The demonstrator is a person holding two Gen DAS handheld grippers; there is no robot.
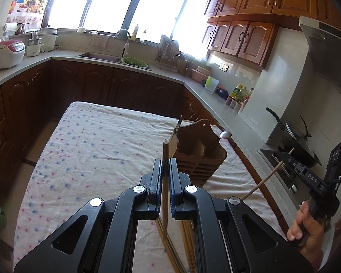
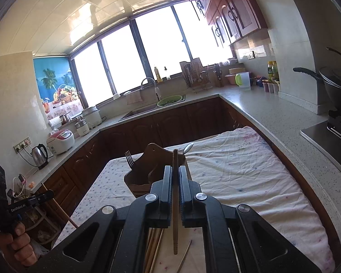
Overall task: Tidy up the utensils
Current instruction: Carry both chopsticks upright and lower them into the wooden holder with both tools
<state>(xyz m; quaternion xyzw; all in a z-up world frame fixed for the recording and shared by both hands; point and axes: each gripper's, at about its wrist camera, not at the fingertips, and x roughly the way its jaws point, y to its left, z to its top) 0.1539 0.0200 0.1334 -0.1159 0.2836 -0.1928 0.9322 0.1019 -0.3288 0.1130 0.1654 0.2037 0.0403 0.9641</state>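
Observation:
My left gripper [image 1: 165,162] is shut on a wooden chopstick [image 1: 165,204] that stands nearly upright above the flowered cloth [image 1: 91,154]. Just beyond it stands a wooden utensil holder [image 1: 200,152] with a fork [image 1: 179,122] and a spoon [image 1: 225,134] in it. My right gripper [image 2: 175,169] is shut on another chopstick [image 2: 175,227], with the holder [image 2: 145,173] right behind it. Each view shows the other gripper off to the side with its chopstick: the right gripper [image 1: 288,166] and the left gripper [image 2: 42,197]. Several loose chopsticks [image 2: 155,245] lie on the cloth below the jaws.
The clothed table stands inside a U-shaped kitchen counter [image 2: 284,116]. A stove with a black wok [image 1: 295,141] is close on the right. A sink [image 1: 97,56], a rice cooker [image 1: 8,53] and a kettle [image 2: 39,157] sit on the counter. A hand [image 1: 307,223] grips the right tool.

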